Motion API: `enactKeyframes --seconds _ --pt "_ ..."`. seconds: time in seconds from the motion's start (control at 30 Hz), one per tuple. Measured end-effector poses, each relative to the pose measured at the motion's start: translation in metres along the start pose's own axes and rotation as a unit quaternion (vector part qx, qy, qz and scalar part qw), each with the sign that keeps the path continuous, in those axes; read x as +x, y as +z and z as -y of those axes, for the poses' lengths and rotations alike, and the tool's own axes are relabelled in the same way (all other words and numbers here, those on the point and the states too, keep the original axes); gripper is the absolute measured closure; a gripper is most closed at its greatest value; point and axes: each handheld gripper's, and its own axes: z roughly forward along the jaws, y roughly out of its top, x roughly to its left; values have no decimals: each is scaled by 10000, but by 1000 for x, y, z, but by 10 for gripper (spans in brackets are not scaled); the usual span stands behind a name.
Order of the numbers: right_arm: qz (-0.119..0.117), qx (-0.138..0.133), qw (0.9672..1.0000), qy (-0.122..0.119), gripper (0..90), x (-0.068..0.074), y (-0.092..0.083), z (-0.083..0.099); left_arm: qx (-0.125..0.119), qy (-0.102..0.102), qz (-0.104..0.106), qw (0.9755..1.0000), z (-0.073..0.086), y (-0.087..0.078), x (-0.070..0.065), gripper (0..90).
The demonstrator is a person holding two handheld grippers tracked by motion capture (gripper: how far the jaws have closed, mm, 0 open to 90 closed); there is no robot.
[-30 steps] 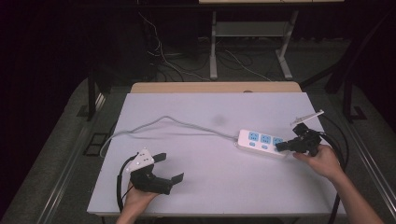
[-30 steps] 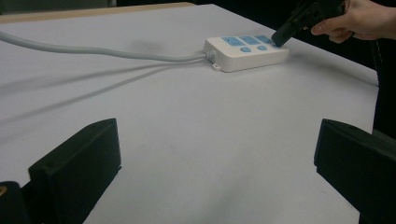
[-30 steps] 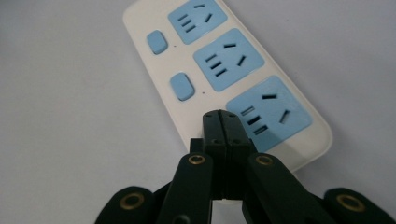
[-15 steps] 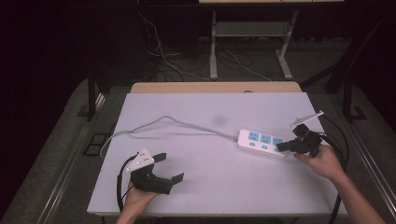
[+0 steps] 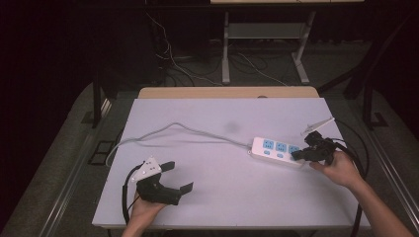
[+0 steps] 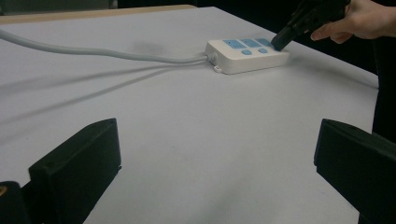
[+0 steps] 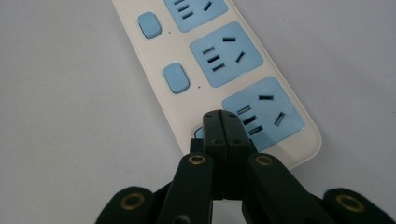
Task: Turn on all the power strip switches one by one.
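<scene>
Right gripper view showed the right gripper (image 7: 221, 117), jaws clenched empty, tip on the power strip's (image 7: 289, 154) end switch at the table's (image 5: 222, 197) right. Left gripper (image 5: 179, 177) rested released. Recommended: press straight down, strip unshifted.

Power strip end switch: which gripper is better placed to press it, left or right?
Right. The right gripper, jaws shut, has its tips at the end switch of the power strip. The left gripper sits open near the table's front left, well away from the strip.
</scene>
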Motion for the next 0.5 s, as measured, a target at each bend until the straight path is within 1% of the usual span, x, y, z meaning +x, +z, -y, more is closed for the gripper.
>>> enactKeyframes --seconds 0.2,0.23,0.3,0.33,0.5 --pt "55 -43 10000 -57 900 1 0 0 18 -16 -13 10000 0 1 1 0" --pt "-27 -59 10000 27 900 -2 -1 0 17 -24 -13 10000 0 1 1 0" --pt "-74 -102 9999 108 900 -4 -2 0 19 -23 -14 10000 0 1 1 0" --pt "-63 -71 9999 114 900 -4 -1 0 10 -24 -13 10000 1 1 1 0" --pt "-160 -99 9998 71 900 -2 -1 -2 2 -31 -7 10000 1 0 1 0"
